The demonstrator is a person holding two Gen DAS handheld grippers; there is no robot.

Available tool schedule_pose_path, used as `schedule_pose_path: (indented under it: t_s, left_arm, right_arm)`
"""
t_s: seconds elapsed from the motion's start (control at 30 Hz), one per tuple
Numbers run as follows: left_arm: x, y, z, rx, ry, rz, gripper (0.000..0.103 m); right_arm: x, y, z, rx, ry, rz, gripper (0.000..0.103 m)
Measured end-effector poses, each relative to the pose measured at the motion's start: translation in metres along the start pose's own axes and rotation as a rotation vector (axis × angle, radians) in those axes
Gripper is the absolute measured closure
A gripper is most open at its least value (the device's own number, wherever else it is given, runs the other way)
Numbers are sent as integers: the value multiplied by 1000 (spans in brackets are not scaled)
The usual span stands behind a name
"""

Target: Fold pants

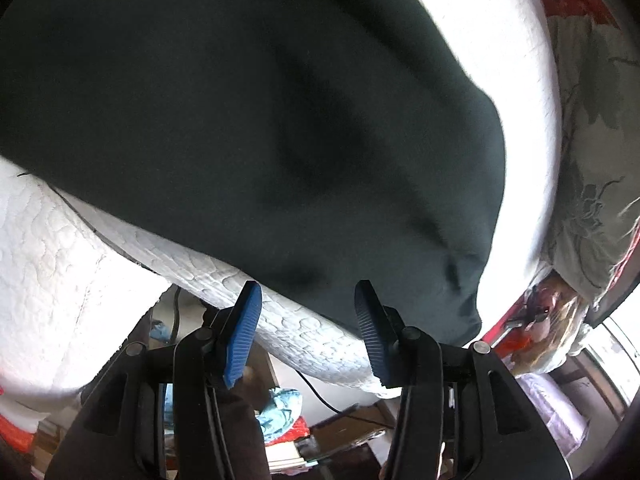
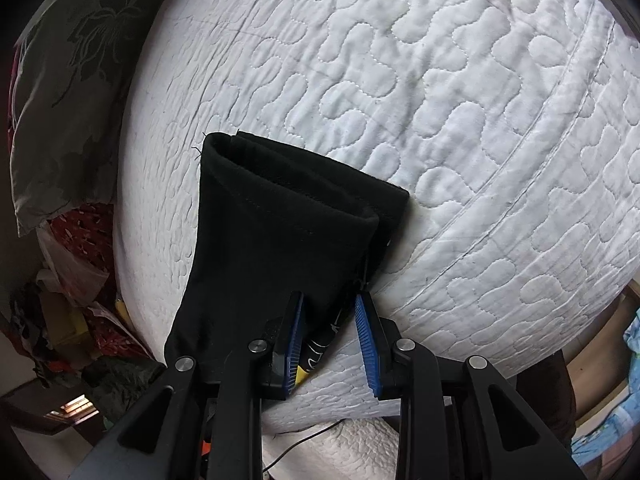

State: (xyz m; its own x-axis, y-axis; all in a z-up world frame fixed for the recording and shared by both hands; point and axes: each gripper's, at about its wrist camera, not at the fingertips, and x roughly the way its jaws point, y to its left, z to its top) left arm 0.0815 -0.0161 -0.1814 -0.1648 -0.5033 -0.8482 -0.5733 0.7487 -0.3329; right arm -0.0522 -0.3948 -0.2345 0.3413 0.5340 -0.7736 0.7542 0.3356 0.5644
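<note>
White quilted mattress (image 2: pixel 460 120) = work surface. Black pants (image 1: pixel 240 120) spread flat on it, cuff ends (image 2: pixel 288 192) stacked, probs one fold in. Left gripper (image 1: pixel 308 332) wide open, empty, at near edge. Right gripper (image 2: pixel 330 340) parted around leg edge, not pinching yet afaict.

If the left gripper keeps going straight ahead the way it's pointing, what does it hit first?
Most likely the dark fabric pants lying on the white quilted mattress. The left gripper is open and aimed at their near edge, though depth is unclear.
</note>
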Motion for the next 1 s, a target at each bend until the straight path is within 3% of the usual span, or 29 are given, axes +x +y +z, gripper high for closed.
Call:
schedule_pose_path:
  t_s: [0.17, 0.4, 0.5, 0.53, 0.6, 0.8, 1.0]
  left_arm:
    - [6, 2, 4, -32, -10, 12, 58]
    - [-3, 10, 6, -40, -21, 33, 94]
    - [-10, 8, 6, -28, -36, 59, 101]
    - [-11, 6, 5, -23, -41, 64, 101]
    - [-17, 1, 1, -5, -57, 70, 101]
    - [-31, 1, -11, 50, -86, 83, 101]
    - [-5, 16, -7, 31, -45, 151, 101]
  right_arm:
    - [-5, -2, 3, -14, 5, 5, 75]
    - [-6, 4, 9, -21, 2, 13, 75]
    - [-4, 6, 13, -29, -2, 10, 76]
    - [-4, 8, 14, -37, -4, 7, 79]
    - [-8, 15, 17, -70, -19, 0, 99]
    - [-37, 26, 14, -120, -21, 90, 99]
    - [-23, -2, 20, -90, 33, 16, 99]
